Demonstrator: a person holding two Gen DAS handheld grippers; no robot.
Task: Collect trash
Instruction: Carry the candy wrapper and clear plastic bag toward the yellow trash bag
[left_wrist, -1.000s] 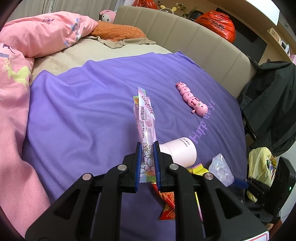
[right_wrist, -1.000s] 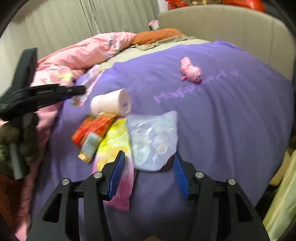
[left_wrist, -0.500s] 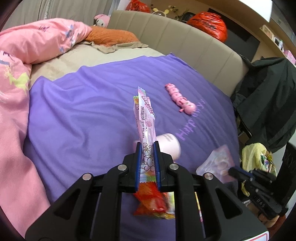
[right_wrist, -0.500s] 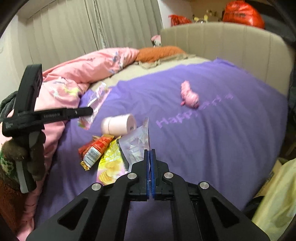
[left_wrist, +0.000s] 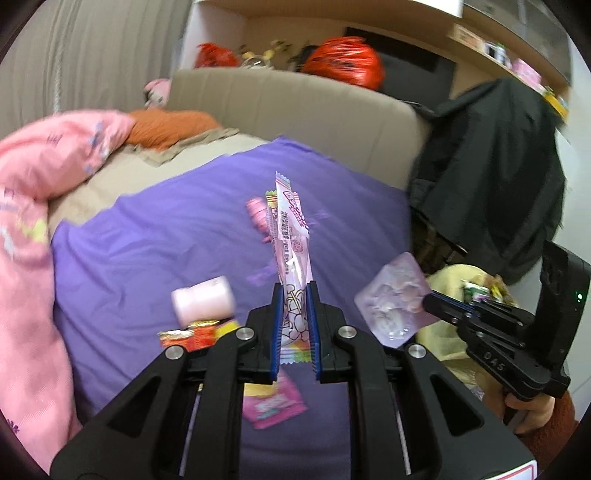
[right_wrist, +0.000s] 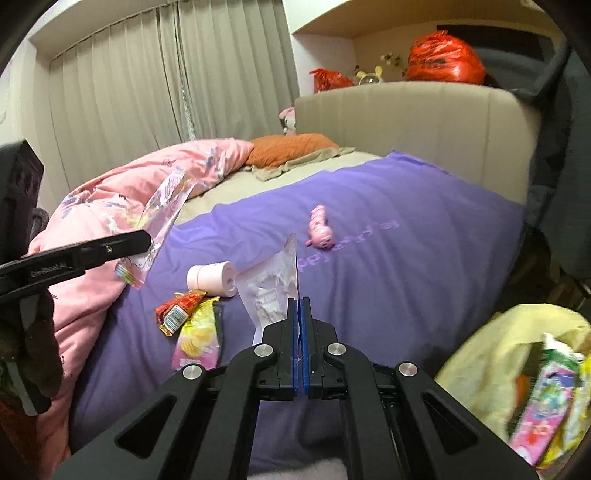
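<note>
Both grippers loaded. Left gripper (left_wrist: 294, 325) is clenched on the bottom end of a pink candy wrapper (left_wrist: 291, 236), which stands upright out of the jaws above the purple blanket (left_wrist: 155, 236). Right gripper (right_wrist: 299, 332) is clamped flat on the edge of a clear plastic packet (right_wrist: 271, 284), held off the bed.

Left on the blanket near its front edge: pink paper cup (right_wrist: 212, 282) on its side, red snack wrapper (right_wrist: 177, 310) touching it, yellow-pink chip bag (right_wrist: 197, 339) just beside. Yellow trash bag (right_wrist: 517, 369) hangs off the bed's right corner, already holding wrappers.

Handling, my read: all film, near weightless, floppy, slick. Pinch a sealed end or crimped seam, not the middle, or it slides out. The cup is light and crushable; take the rim wall. The pink caterpillar toy (right_wrist: 319, 230) mid-blanket looks like a keeper, not trash.
</note>
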